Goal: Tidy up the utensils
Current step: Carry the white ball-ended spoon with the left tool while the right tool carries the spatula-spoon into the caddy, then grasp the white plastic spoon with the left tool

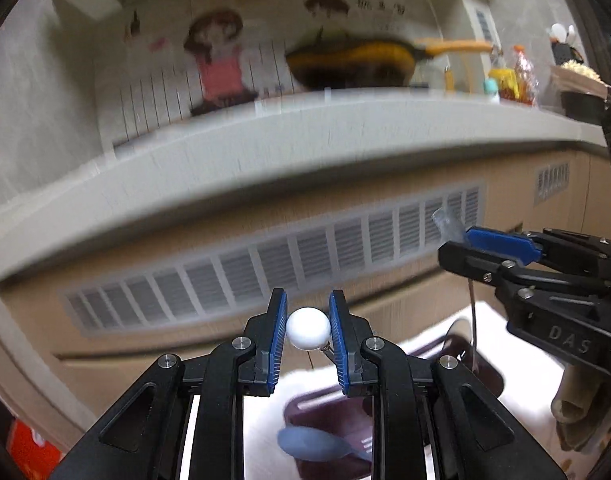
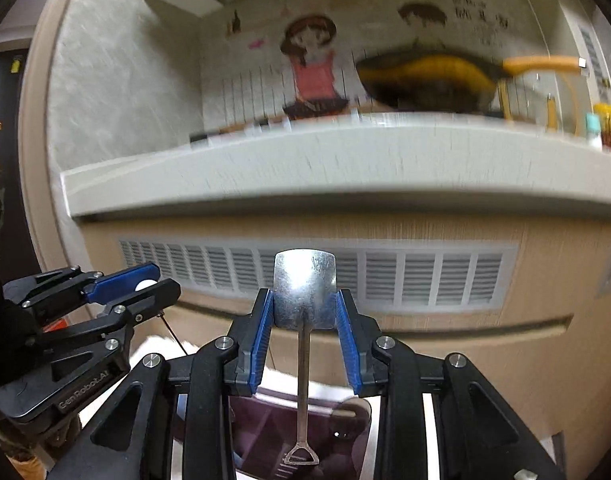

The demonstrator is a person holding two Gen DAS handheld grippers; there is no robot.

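My left gripper is shut on the white ball end of a thin metal utensil, held high above a dark purple tray. A grey-blue spoon lies in that tray. My right gripper is shut on the bowl of a shovel-shaped metal spoon; its handle hangs down over the purple tray. Each gripper shows in the other's view: the right one at the right, the left one at the left.
A grey countertop edge runs across ahead, with a frying pan and bottles on it. Below it is a beige cabinet front with a louvred vent. The tray rests on a white surface.
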